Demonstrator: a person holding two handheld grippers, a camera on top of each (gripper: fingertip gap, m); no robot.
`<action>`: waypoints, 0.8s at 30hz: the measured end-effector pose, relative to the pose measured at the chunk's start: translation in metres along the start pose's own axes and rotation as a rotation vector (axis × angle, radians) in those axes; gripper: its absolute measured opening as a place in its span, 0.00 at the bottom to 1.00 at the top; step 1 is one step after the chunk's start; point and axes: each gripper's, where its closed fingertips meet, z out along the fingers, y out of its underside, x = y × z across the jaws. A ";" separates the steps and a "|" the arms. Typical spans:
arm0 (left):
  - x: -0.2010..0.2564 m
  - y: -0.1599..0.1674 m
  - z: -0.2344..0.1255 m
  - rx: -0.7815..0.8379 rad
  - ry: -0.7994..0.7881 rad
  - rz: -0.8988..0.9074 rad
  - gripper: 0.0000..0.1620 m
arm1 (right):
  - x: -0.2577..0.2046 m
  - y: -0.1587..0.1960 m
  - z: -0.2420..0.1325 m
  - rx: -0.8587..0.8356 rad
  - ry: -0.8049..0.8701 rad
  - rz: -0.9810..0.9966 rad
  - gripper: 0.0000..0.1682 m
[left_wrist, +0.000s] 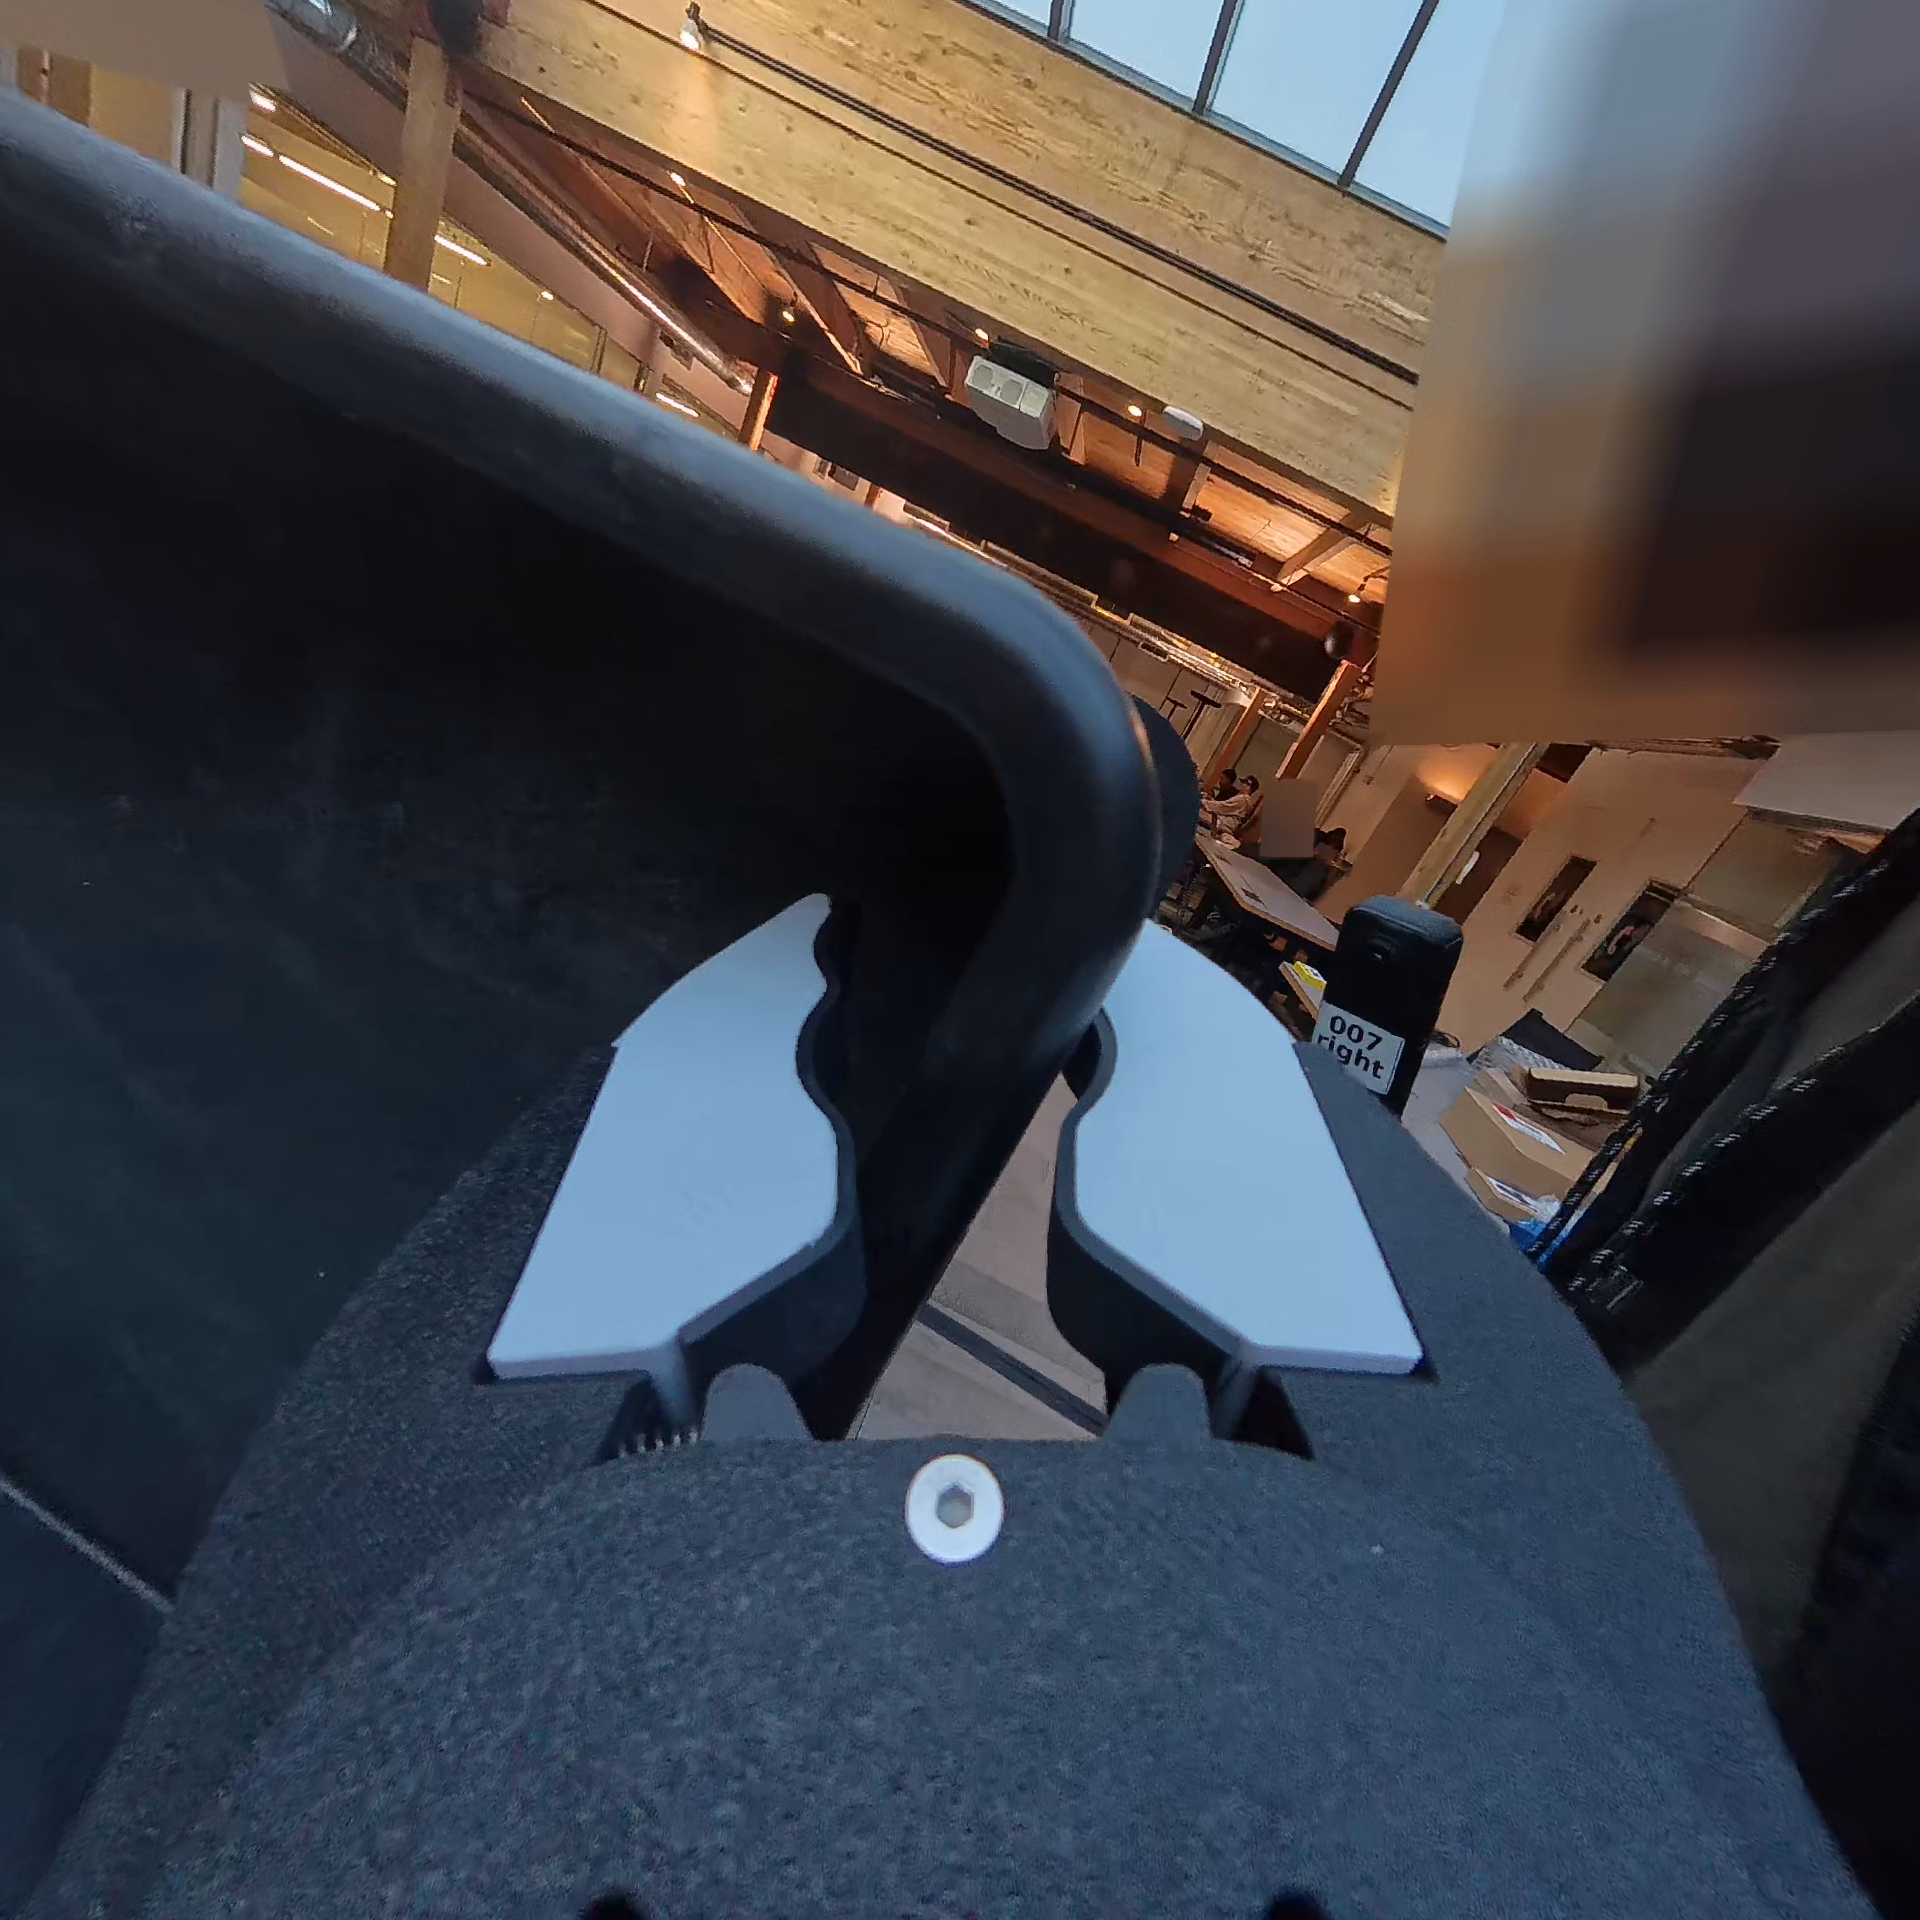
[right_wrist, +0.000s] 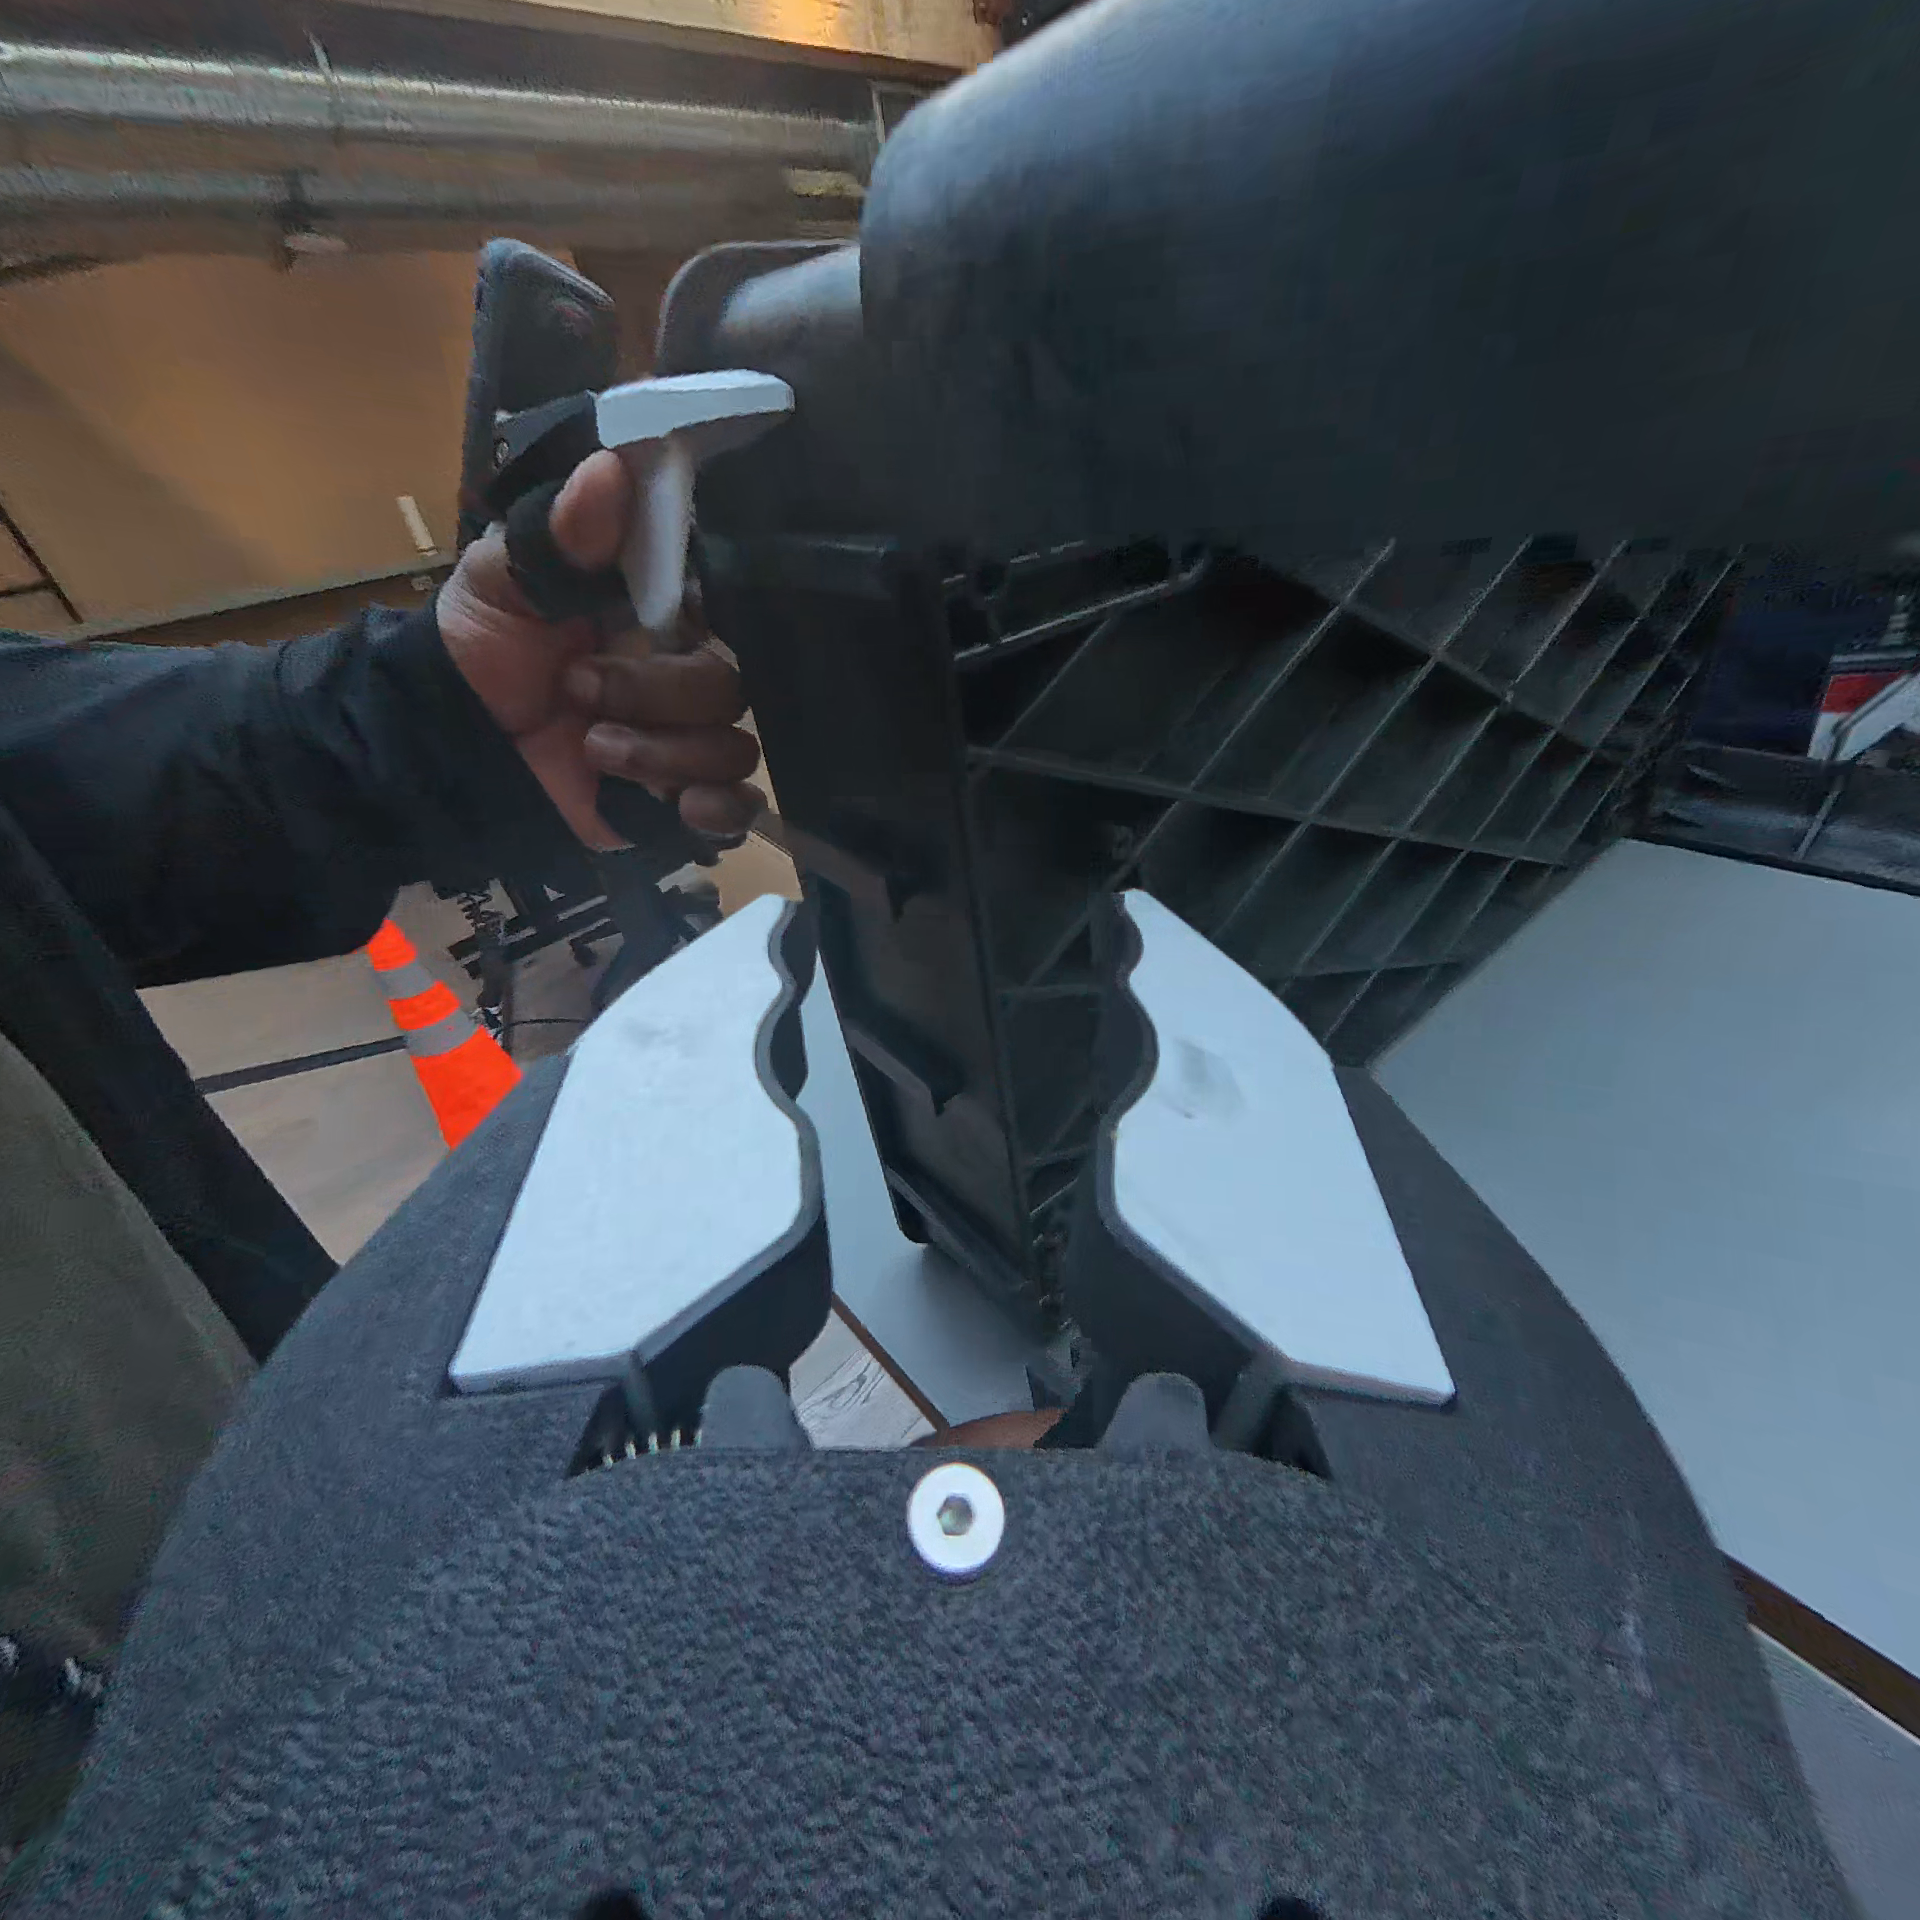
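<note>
Only the right wrist view shows the underside of the large black plastic seat shell (right_wrist: 1299, 343): a grid of moulded ribs, with the right gripper (right_wrist: 961, 1049) clamped on a ribbed wall beneath it. An orange traffic cone (right_wrist: 442, 1039) stands left of that shell. The left wrist view shows the shell's smooth rounded rim (left_wrist: 1049, 748), which the left gripper (left_wrist: 961, 1049) grips.

black chair (right_wrist: 1351, 312), orange/grey striped cone (right_wrist: 442, 1029)
</note>
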 end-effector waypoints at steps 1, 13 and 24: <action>0.000 0.000 0.000 0.007 -0.003 -0.004 0.24 | 0.002 0.007 0.000 -0.015 -0.004 0.011 0.33; -0.023 0.043 -0.036 0.079 -0.056 -0.013 0.32 | 0.043 0.176 0.002 -0.338 0.127 -0.024 0.36; -0.094 0.211 -0.062 -0.276 -0.091 -0.066 0.33 | 0.061 0.247 0.033 -0.630 0.285 -0.346 0.31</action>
